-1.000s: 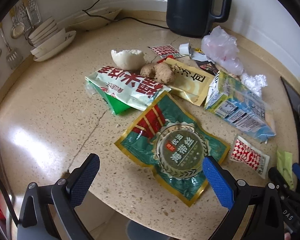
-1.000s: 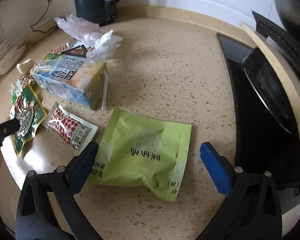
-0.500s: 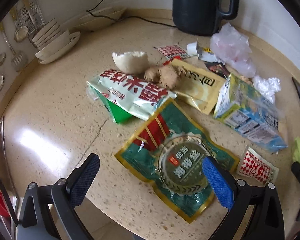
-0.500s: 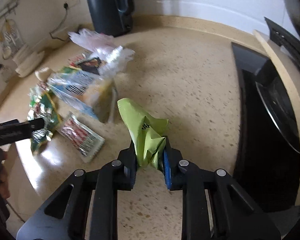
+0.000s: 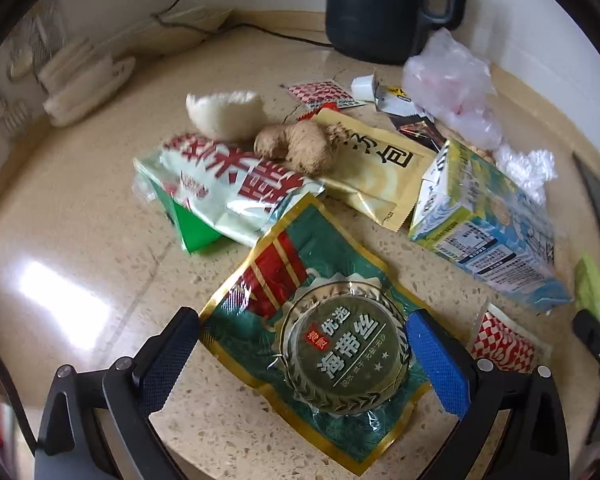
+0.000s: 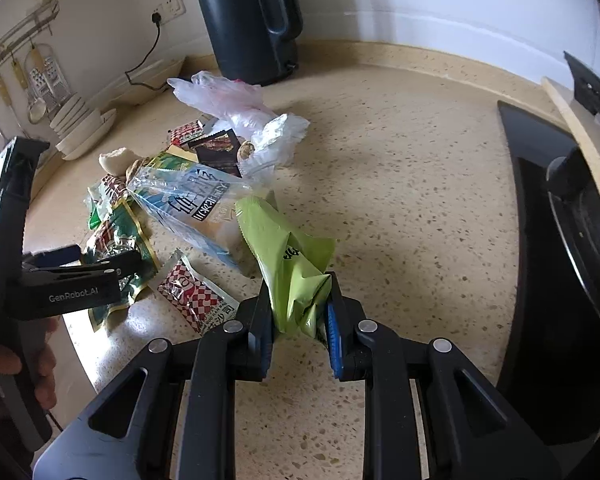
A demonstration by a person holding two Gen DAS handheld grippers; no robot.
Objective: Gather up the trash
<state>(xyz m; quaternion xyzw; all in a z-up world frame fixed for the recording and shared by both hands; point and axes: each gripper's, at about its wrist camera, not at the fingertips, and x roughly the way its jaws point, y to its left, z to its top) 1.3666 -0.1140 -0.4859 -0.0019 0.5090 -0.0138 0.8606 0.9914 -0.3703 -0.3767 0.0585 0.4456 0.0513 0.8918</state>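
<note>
Since 1 second ago the right tool (image 6: 299,312) has clamped the lime-green packet (image 6: 290,264), while the wide-open, empty left tool (image 5: 302,354) straddles the seaweed pouch (image 5: 320,320) on the tabletop (image 5: 80,248).

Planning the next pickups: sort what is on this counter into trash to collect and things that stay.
Trash to collect:
- lime green wrapper, pinched in the right gripper
- green seaweed pouch, between the open fingers of the left gripper
- blue milk carton
- red checked sachet
- clear plastic bag

Stays:
- black kettle
- stacked dishes
- stove
</note>
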